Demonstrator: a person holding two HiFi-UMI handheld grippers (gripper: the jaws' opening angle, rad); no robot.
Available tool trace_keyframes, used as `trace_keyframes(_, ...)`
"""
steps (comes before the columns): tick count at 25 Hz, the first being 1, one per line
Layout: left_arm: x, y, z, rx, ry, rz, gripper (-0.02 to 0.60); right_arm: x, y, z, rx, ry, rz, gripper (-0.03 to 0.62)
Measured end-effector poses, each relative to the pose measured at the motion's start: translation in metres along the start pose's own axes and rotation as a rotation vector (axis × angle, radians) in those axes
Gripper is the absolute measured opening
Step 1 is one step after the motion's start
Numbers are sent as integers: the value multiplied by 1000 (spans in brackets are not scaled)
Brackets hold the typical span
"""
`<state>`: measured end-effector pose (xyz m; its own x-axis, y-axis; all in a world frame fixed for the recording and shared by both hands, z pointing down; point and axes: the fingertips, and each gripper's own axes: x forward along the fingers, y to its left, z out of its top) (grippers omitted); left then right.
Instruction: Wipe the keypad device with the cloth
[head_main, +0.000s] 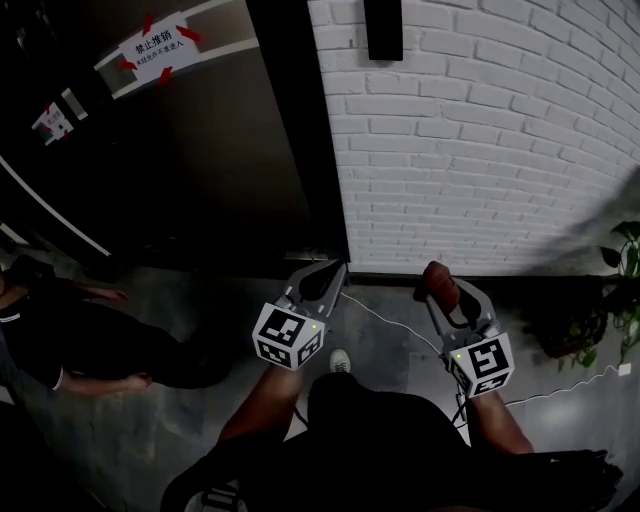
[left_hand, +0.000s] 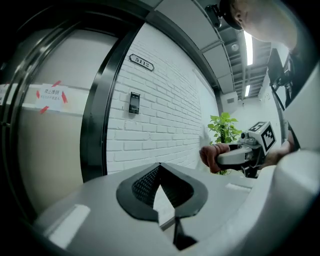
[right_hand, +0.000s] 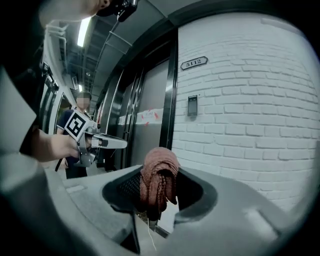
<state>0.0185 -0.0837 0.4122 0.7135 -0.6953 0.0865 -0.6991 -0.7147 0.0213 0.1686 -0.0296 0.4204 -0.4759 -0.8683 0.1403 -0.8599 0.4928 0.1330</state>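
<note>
The keypad device is a small dark box mounted on the white brick wall, above and ahead of both grippers. It also shows in the left gripper view as the keypad device and in the right gripper view as the keypad device. My right gripper is shut on a bunched reddish-brown cloth; the cloth hangs between its jaws, well short of the wall. My left gripper is held level beside it with its tips together and nothing in them, pointing at the wall near the door frame.
A dark door with a taped paper sign stands left of the wall. A room number plate hangs above the keypad. A potted plant is at the right, a white cable crosses the floor, and another person is low at the left.
</note>
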Motion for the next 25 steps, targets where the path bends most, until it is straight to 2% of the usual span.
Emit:
trace_keyframes(3,-5,-14,-7,1,10,-7,15,-10,4,-9,9,5,0,149)
trace_keyframes(9,-9,-26,-1,12,-5,-4,15,-22,10,3,-19,-15,3,149)
trace_keyframes(13,-15,-29,1,18,-10,10,15,-25,5,2,-13,-12,-14,149)
trace_keyframes(25,-23,-37,2,23,-11,20,15,-29,13,2,-12,-23,4,147)
